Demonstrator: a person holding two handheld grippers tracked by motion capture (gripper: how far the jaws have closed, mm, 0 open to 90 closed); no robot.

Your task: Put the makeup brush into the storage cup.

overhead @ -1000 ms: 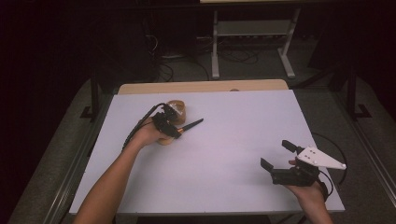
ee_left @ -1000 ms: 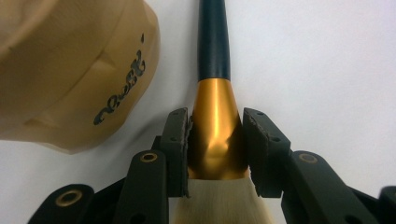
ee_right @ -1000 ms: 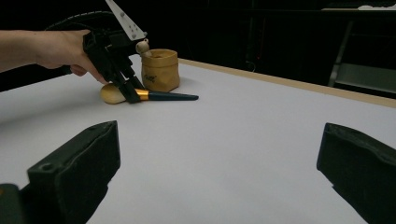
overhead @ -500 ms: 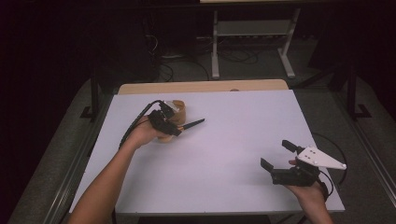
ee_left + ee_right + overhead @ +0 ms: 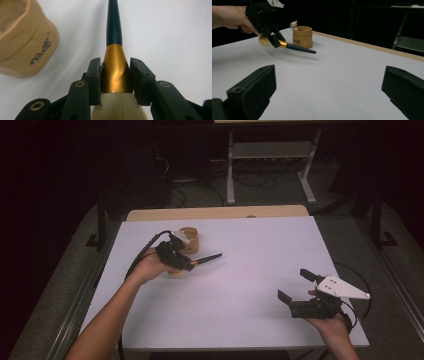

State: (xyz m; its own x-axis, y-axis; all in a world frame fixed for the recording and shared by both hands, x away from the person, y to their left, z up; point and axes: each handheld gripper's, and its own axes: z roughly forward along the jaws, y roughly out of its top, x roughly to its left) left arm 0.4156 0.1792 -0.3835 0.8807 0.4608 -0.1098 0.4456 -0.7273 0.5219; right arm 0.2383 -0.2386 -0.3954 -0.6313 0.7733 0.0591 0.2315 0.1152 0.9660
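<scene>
My left gripper (image 5: 186, 263) is shut on the gold ferrule of a makeup brush (image 5: 207, 258). The brush hangs a little above the white table (image 5: 240, 320), its dark handle pointing right. In the left gripper view both pads press the ferrule (image 5: 115, 75), with pale bristles below and the handle (image 5: 114, 27) running away. A tan pouch (image 5: 192, 239) stands just behind the left hand; it also shows at the upper left (image 5: 27, 47). My right gripper (image 5: 296, 285) rests open near the front right corner, nothing between its jaws. From there the brush (image 5: 298, 48) and pouch (image 5: 302, 37) lie ahead.
A small round-headed wooden piece (image 5: 293, 24) sticks out of the pouch. A wooden strip (image 5: 215, 213) borders the table's far edge. Behind it on the dark floor stand a metal frame (image 5: 270, 157) and cables. A cable (image 5: 145, 252) trails from the left gripper.
The left hand has risen slightly and shifted a little across the table with the brush still gripped. The right hand and its gripper have stayed put.
</scene>
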